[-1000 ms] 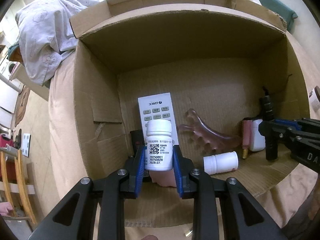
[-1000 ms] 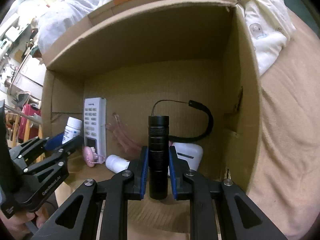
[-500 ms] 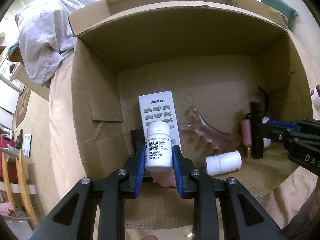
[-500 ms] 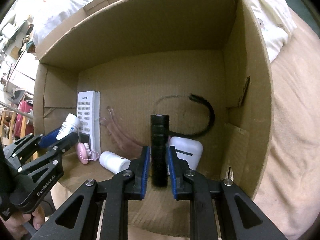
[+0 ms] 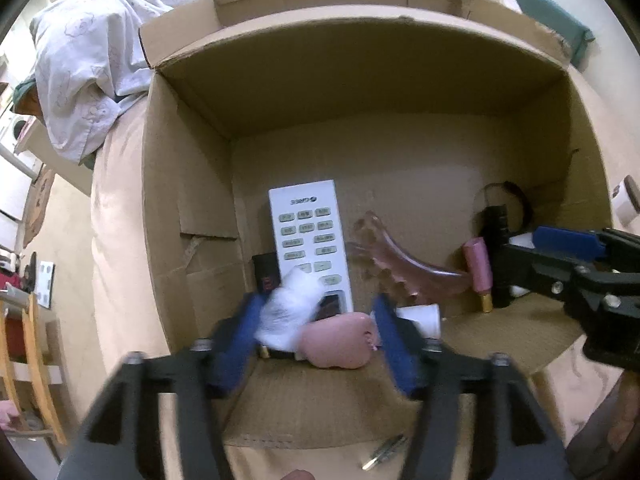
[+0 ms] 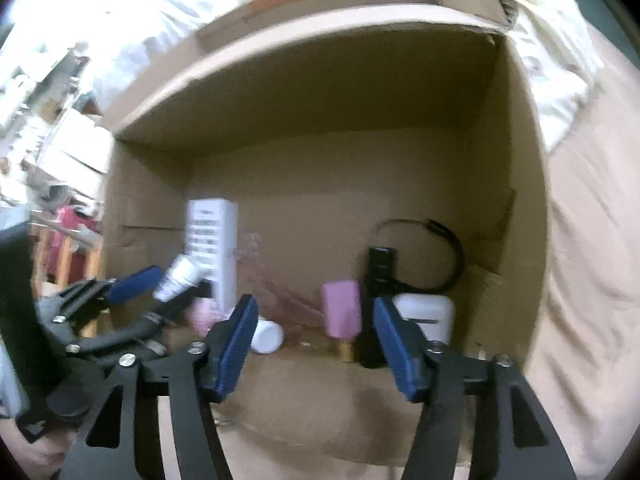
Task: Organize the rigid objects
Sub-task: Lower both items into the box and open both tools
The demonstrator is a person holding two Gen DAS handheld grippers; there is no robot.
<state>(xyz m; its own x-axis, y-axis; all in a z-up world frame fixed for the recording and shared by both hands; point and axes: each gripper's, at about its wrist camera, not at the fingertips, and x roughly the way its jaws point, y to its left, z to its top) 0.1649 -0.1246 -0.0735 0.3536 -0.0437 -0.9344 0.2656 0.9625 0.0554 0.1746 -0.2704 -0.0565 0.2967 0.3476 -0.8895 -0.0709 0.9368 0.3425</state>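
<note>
Tilting between the wide-open left gripper (image 5: 316,332), a white bottle (image 5: 290,312) (blurred); right gripper (image 6: 312,344) spread, empty.

Left tool (image 5: 316,332) spread wide, white pill bottle (image 5: 289,312) (blurred) tilting between its fingers, over cardboard box (image 5: 192,184), beside remote (image 5: 310,236)
</note>
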